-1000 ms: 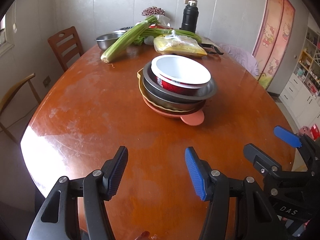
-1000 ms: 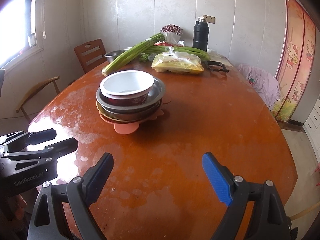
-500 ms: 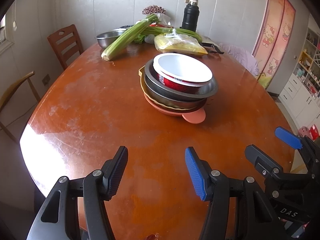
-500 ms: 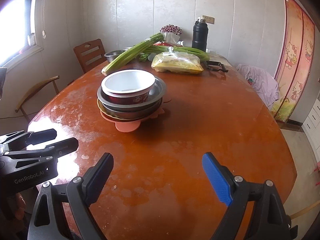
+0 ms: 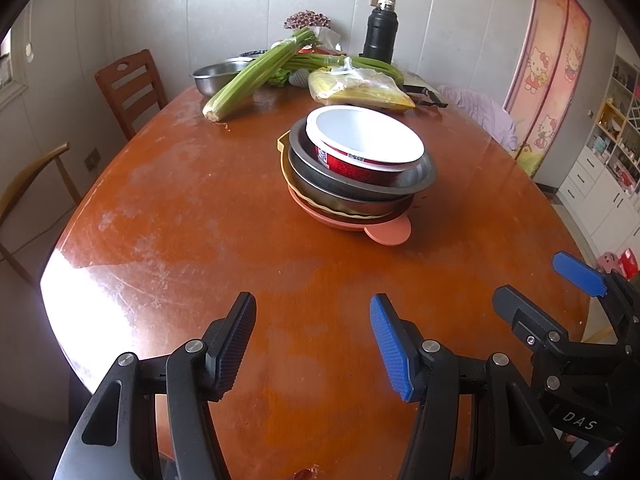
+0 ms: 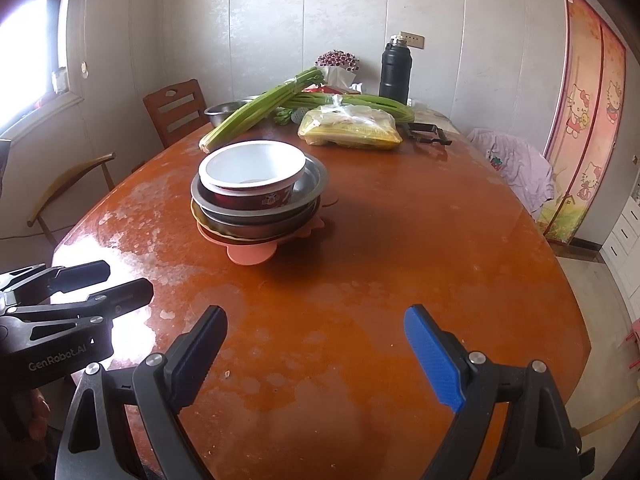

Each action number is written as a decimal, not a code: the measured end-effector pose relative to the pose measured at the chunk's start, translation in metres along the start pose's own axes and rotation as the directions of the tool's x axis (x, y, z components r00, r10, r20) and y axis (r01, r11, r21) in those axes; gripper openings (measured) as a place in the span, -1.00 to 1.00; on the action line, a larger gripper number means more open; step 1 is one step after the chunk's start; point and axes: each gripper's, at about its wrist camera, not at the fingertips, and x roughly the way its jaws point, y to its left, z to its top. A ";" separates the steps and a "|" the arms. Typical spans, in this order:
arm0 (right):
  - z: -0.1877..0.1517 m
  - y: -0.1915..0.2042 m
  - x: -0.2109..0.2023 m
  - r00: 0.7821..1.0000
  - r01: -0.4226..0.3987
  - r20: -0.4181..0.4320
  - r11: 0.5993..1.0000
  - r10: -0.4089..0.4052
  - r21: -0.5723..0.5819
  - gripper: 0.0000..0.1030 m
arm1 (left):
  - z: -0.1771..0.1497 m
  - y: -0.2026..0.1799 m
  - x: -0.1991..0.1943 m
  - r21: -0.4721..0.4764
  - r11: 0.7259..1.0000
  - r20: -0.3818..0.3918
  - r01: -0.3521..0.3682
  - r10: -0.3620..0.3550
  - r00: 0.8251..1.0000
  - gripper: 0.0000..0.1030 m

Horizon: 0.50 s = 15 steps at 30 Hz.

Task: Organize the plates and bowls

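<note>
One stack of dishes stands mid-table: a red-and-white paper bowl (image 5: pixel 364 140) (image 6: pixel 252 168) sits in grey metal bowls (image 5: pixel 424 176) (image 6: pixel 312 184), over a yellow plate (image 6: pixel 198 216) and a pink plate with a round tab (image 5: pixel 390 232) (image 6: pixel 252 256). My left gripper (image 5: pixel 312 304) (image 6: pixel 120 280) hovers open over bare table, well short of the stack, with nothing between its fingers. To its right, my right gripper (image 6: pixel 316 316) (image 5: pixel 548 288) is open wider, also empty and short of the stack.
The brown oval table (image 5: pixel 180 200) carries celery (image 5: pixel 256 76), a steel bowl (image 5: pixel 216 76), a bag of yellow food (image 5: pixel 360 88), a black flask (image 5: pixel 380 36) and a black tool (image 5: pixel 424 94) at its far end. Wooden chairs (image 5: pixel 128 84) stand on the left.
</note>
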 end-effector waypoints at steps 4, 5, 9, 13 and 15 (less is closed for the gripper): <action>0.000 -0.001 -0.001 1.000 0.000 0.004 1.000 0.000 0.002 0.75 | -0.001 -0.001 -0.002 0.003 1.000 0.008 -0.003 0.003 1.000 0.18; 0.000 -0.001 -0.001 1.000 0.001 0.005 1.000 -0.001 0.002 0.75 | -0.001 0.000 -0.003 0.002 1.000 0.009 -0.004 0.004 1.000 0.18; 0.000 -0.001 -0.001 1.000 0.002 0.006 1.000 -0.002 0.002 0.75 | -0.001 0.001 -0.004 -0.001 1.000 0.010 -0.006 0.006 1.000 0.18; 0.000 -0.001 -0.001 1.000 0.003 0.007 1.000 -0.003 0.002 0.75 | 0.000 0.002 -0.003 -0.006 1.000 0.009 -0.007 0.007 1.000 0.18; 0.000 -0.002 -0.001 1.000 0.005 0.007 1.000 -0.005 0.005 0.75 | 0.001 0.004 -0.002 -0.007 1.000 0.012 -0.006 0.006 1.000 0.18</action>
